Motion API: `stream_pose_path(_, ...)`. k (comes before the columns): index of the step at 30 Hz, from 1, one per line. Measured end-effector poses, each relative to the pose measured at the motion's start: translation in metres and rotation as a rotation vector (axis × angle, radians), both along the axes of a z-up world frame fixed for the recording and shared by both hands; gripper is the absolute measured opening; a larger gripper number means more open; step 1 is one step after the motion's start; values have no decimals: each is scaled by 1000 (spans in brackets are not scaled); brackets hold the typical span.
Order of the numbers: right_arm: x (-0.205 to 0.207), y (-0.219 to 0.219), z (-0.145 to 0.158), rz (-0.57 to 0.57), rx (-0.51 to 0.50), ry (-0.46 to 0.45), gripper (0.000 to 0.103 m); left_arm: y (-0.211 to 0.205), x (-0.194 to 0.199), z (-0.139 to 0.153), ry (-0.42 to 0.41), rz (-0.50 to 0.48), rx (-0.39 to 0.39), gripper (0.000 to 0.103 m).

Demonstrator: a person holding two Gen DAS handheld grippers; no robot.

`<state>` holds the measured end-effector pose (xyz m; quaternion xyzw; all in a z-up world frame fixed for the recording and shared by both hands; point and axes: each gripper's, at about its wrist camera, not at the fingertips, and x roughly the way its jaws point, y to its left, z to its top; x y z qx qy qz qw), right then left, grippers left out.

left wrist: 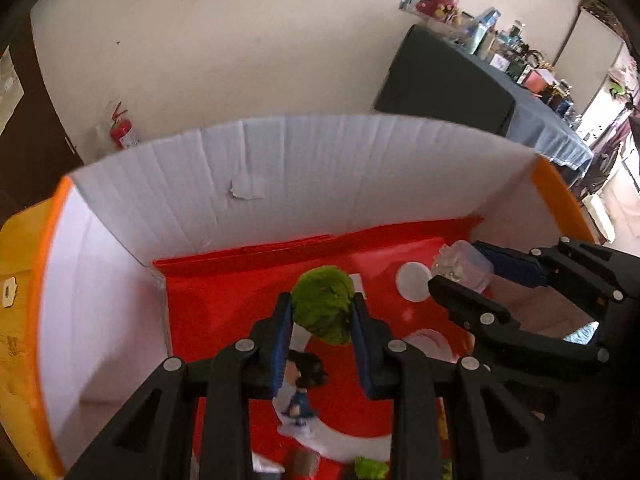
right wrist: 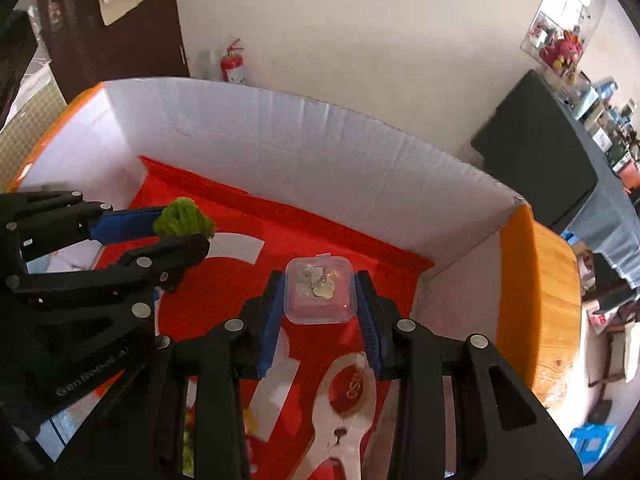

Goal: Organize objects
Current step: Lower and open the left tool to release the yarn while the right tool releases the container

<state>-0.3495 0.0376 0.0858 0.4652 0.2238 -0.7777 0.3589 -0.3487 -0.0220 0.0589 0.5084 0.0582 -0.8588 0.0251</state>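
The green tuft (left wrist: 322,305) sits clamped between the blue pads of the left gripper (left wrist: 321,316), held above the red floor (left wrist: 224,308) of a box (left wrist: 280,176) with white corrugated walls. In the right wrist view the same tuft (right wrist: 183,217) shows at the tip of the left gripper (right wrist: 176,228), off to the left side of the box.

The clear case (right wrist: 320,289), a small square plastic one with little metal bits inside, is pinched between the pads of the right gripper (right wrist: 320,300), its jaws narrow around it. It hangs over the red floor near the box's right wall. From the left wrist view the case (left wrist: 464,266) appears to the right of the tuft, held by the right gripper (left wrist: 472,276).

Below the left gripper, on the floor, lies a small figure (left wrist: 302,390) with dark hair and blue clothes. Another green scrap (left wrist: 370,468) shows at the lower edge. Under the right gripper lies a white tool (right wrist: 344,412) with a red round centre.

The box stands on an orange table (right wrist: 540,312). Behind it a red extinguisher (right wrist: 233,65) stands against the wall.
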Motion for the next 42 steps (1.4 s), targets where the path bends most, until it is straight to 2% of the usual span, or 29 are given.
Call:
stream_pose_path(5, -8, -4, -15, -9, 32, -26, 33, -8, -7, -15, -34, 30, 13, 29)
stream_pose_path(8, -12, -3, -20, -16, 37, -40, 33, -10, -9, -20, -51, 35, 47, 29)
stream_pose_path(15, -10, 2, -29, -9, 55, -73, 33, -10, -6, -22, -47, 42, 41, 29)
stream_pose_path(42, 9, 51, -22, -6, 50, -87, 37, -11, -5, -20, -47, 33, 26, 30)
